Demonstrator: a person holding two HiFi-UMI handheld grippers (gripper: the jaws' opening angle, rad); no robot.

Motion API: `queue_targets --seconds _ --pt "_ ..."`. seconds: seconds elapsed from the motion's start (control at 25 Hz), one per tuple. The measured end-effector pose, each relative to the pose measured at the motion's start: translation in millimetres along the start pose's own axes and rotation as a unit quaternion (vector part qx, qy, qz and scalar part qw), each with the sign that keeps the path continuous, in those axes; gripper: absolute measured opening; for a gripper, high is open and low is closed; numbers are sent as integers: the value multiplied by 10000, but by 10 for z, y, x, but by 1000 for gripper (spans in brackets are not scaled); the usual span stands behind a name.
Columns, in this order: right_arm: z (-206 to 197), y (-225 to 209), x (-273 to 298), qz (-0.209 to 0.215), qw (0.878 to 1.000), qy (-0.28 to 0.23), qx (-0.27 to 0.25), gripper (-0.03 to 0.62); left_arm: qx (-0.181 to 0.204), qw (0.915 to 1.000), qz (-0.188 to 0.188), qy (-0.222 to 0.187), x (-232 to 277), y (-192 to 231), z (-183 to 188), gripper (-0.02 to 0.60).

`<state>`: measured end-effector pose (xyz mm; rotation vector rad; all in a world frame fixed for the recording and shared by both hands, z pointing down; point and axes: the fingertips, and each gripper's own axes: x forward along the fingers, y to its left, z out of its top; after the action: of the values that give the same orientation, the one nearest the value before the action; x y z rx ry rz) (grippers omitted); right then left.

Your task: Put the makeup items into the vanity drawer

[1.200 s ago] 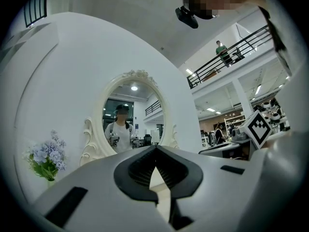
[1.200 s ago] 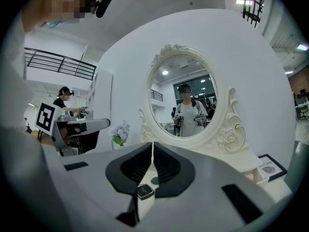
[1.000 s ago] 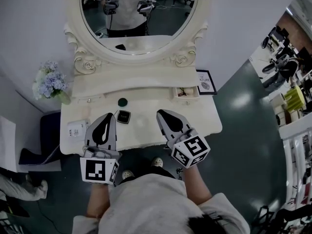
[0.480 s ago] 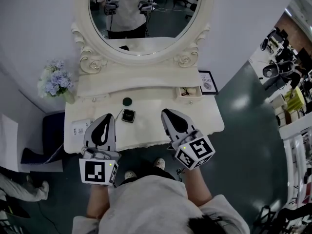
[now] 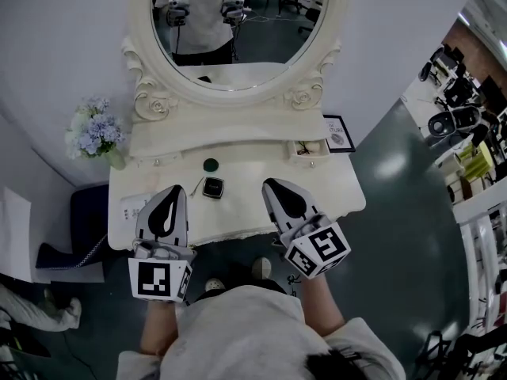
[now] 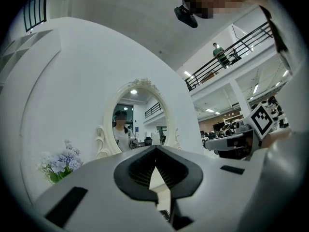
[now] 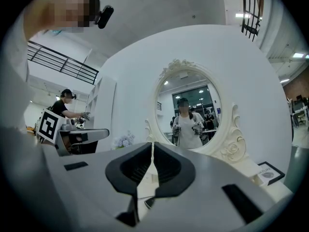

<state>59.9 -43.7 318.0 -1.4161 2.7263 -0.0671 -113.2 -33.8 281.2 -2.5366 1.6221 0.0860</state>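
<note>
On the cream vanity top [image 5: 333, 188] lie a small dark round item [image 5: 210, 165] and a square black compact [image 5: 212, 187]. A small drawer [image 5: 306, 150] at the right of the vanity's upper tier stands open with something thin inside. My left gripper [image 5: 171, 189] is shut and empty over the front left of the top, left of the compact. The right gripper [image 5: 272, 184] is shut and empty over the front right. In the left gripper view the left gripper [image 6: 155, 149] points at the mirror, as does the right gripper [image 7: 153, 144] in its own view.
An oval mirror [image 5: 238, 22] rises behind the drawers. Blue flowers [image 5: 93, 133] stand at the far left corner, a framed card [image 5: 336, 133] at the far right. A white packet [image 5: 132, 207] lies near the left edge. A dark stool [image 5: 83, 212] sits left of the vanity.
The vanity sits slightly further right and higher in the head view. Both grippers hold nearly the same spot over the front edge, still shut and empty.
</note>
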Motion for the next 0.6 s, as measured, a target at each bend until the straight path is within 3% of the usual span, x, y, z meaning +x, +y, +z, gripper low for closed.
queue_targets --seconds 0.6 --pt "104 251 -58 32 9995 -124 -287 28 44 9999 -58 -96 -169 51 63 14"
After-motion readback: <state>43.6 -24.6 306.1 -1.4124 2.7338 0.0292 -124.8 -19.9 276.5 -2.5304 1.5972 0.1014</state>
